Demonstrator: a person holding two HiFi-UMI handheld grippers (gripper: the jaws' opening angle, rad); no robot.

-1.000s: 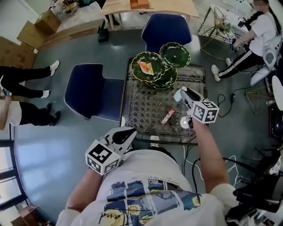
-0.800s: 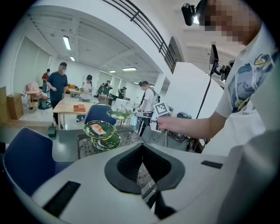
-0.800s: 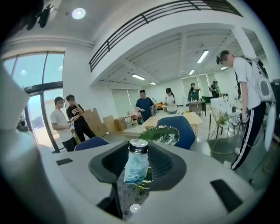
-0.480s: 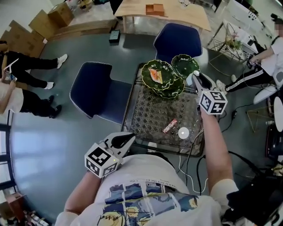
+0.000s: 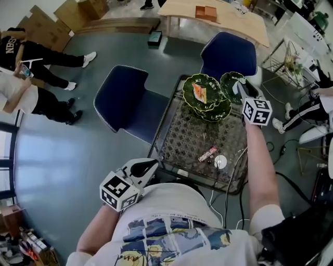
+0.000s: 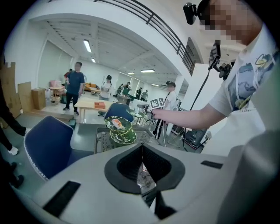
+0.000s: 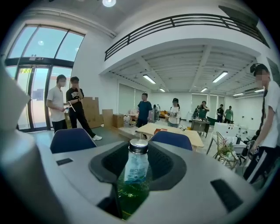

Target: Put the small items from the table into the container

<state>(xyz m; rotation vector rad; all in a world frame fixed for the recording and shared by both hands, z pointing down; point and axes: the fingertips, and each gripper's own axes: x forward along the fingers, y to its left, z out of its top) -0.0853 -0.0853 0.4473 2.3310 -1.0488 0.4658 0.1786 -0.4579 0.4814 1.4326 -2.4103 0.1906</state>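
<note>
A stack of green leaf-shaped dishes (image 5: pixel 213 108) stands at the far end of the glass-topped wicker table (image 5: pixel 187 132), and an orange item (image 5: pixel 200 92) lies in the top dish. My right gripper (image 5: pixel 240 85) hovers by the dishes' right side, shut on a small silver-capped bottle of green liquid (image 7: pixel 136 168) that stands upright between its jaws (image 7: pixel 138 151). A red wrapped bar (image 5: pixel 207 153) and a white round item (image 5: pixel 220 161) lie near the table's near edge. My left gripper (image 5: pixel 153 164) is held close to my body, shut and empty (image 6: pixel 141 147).
Two blue chairs (image 5: pixel 125 98) (image 5: pixel 229 49) stand to the left of and behind the table. Cables (image 5: pixel 235 174) trail off its near right corner. A wooden table (image 5: pixel 218 14) is farther back. People (image 5: pixel 31 78) and cardboard boxes (image 5: pixel 83 9) are at the far left.
My right gripper has travelled from the table's near right part to the green dishes at the far end, rolling as it went. The left gripper has shifted only slightly.
</note>
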